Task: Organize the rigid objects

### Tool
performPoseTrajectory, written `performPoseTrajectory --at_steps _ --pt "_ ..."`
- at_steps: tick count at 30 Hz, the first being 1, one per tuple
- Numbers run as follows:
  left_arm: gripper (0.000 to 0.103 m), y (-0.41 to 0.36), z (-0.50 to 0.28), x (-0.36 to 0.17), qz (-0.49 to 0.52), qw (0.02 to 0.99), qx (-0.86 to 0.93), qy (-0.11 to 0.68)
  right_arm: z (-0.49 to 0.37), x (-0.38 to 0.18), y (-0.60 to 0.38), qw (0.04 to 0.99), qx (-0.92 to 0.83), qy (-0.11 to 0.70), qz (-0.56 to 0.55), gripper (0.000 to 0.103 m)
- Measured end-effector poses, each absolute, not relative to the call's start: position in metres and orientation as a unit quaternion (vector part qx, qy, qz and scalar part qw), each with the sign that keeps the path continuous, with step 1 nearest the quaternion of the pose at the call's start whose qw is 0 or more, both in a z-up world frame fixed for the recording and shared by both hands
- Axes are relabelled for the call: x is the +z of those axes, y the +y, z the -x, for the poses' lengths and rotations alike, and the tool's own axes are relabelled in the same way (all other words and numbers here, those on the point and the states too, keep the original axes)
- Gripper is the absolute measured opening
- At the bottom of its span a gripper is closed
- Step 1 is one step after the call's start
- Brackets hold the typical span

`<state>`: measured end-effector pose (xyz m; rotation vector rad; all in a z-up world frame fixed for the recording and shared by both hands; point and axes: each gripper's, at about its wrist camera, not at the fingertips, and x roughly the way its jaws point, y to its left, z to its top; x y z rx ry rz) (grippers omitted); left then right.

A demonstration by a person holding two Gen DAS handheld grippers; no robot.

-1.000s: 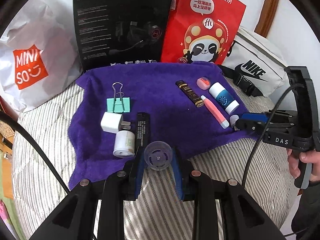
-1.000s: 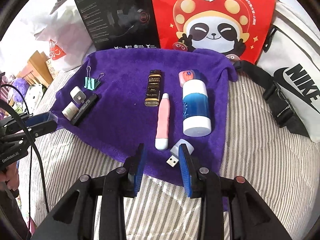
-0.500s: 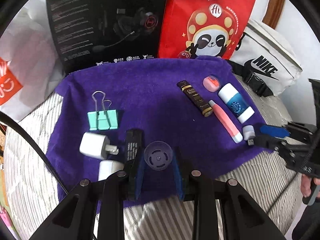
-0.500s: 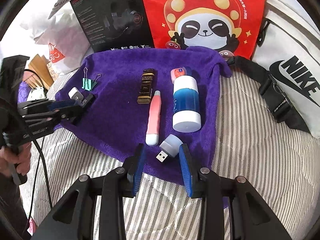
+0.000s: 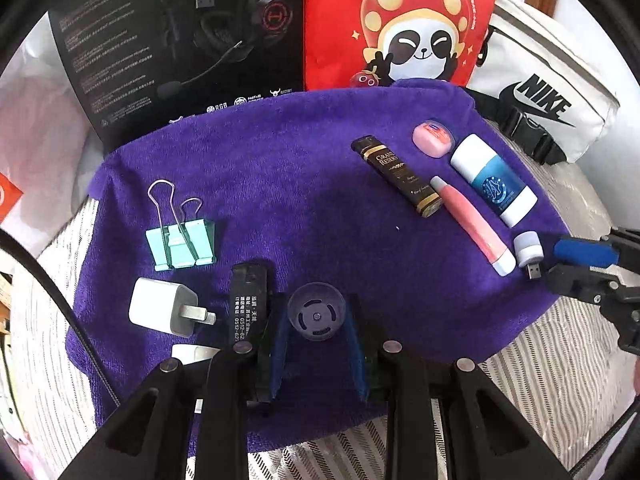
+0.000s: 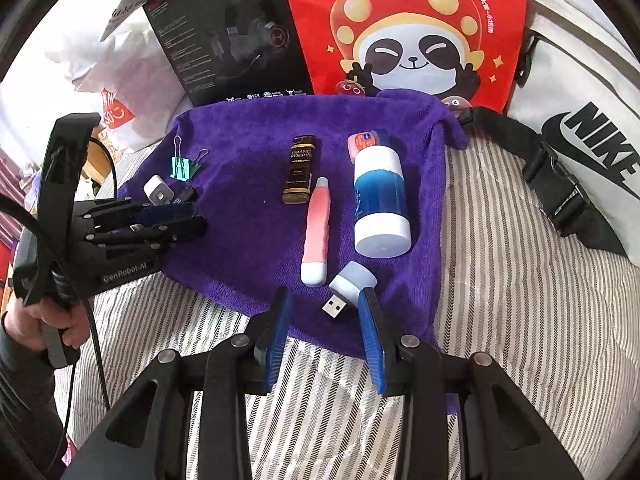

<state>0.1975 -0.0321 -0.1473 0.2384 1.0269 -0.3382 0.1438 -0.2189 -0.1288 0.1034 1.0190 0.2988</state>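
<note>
My left gripper (image 5: pixel 316 320) is shut on a round translucent purple cap (image 5: pixel 317 316), held low over the purple towel (image 5: pixel 304 184), next to a black stick (image 5: pixel 248 300), a white charger plug (image 5: pixel 162 312) and a teal binder clip (image 5: pixel 182 244). My right gripper (image 6: pixel 325 308) is open, its jaws either side of a small USB light (image 6: pixel 348 286) at the towel's near edge. Beside it lie a pink tube (image 6: pixel 317 232), a blue-and-white bottle (image 6: pixel 380 200), a brown tube (image 6: pixel 299 170) and a pink tin (image 6: pixel 360 142).
A black headset box (image 5: pixel 180 44), a red panda bag (image 5: pixel 404 20) and a white Nike bag (image 5: pixel 548 100) stand behind the towel. A white Miniso bag (image 6: pixel 116 80) is at the back left. Striped bedding (image 6: pixel 500 280) surrounds the towel.
My left gripper has moved forward over the towel with the cap, so the white roll has slid under it. My right gripper has edged forward and opened wider around the USB light.
</note>
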Motion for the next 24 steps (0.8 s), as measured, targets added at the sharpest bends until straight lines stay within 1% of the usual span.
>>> performPoseTrajectory --at_steps 2,7,8,9,11,13,14,15,17,19,21,22,24 --pt "0.026 -0.033 -0.196 -0.148 -0.117 0.853 -0.159 0.483 -0.143 -0.13 -0.22 0.862 0.138 0.485 -0.051 0.04" --pt "0.027 -0.031 -0.194 -0.148 -0.112 0.856 -0.159 0.479 -0.14 -0.13 -0.224 0.864 0.136 0.481 -0.065 0.04" --pt "0.029 -0.031 -0.194 -0.148 -0.11 0.855 -0.159 0.481 -0.138 -0.128 -0.225 0.864 0.135 0.48 -0.068 0.04" --pt "0.034 -0.032 -0.194 -0.147 -0.11 0.852 -0.162 0.485 -0.136 -0.126 -0.226 0.864 0.137 0.48 -0.073 0.04" --pt "0.037 -0.031 -0.194 -0.147 -0.106 0.851 -0.156 0.49 -0.132 -0.121 -0.226 0.863 0.139 0.48 -0.077 0.041" --pt "0.038 -0.029 -0.193 -0.146 -0.094 0.851 -0.151 0.494 -0.126 -0.116 -0.225 0.866 0.136 0.475 -0.074 0.042" --pt "0.041 -0.026 -0.193 -0.146 -0.084 0.849 -0.15 0.499 -0.124 -0.114 -0.225 0.867 0.136 0.474 -0.075 0.044" --pt "0.046 -0.025 -0.193 -0.145 -0.076 0.847 -0.152 0.504 -0.121 -0.111 -0.225 0.868 0.136 0.472 -0.076 0.045" --pt "0.048 -0.024 -0.189 -0.143 -0.071 0.847 -0.148 0.506 -0.116 -0.107 -0.226 0.869 0.137 0.469 -0.08 0.053" --pt "0.051 -0.024 -0.184 -0.138 -0.074 0.848 -0.145 0.504 -0.108 -0.102 -0.226 0.871 0.135 0.465 -0.082 0.056" --pt "0.06 -0.023 -0.178 -0.131 -0.08 0.851 -0.136 0.502 -0.102 -0.098 -0.226 0.873 0.131 0.463 -0.084 0.06" --pt "0.063 -0.022 -0.174 -0.127 -0.082 0.853 -0.131 0.499 -0.099 -0.096 -0.225 0.873 0.129 0.462 -0.084 0.062" --pt "0.073 -0.02 -0.165 -0.118 -0.085 0.856 -0.13 0.494 -0.094 -0.092 -0.224 0.875 0.125 0.461 -0.084 0.063"
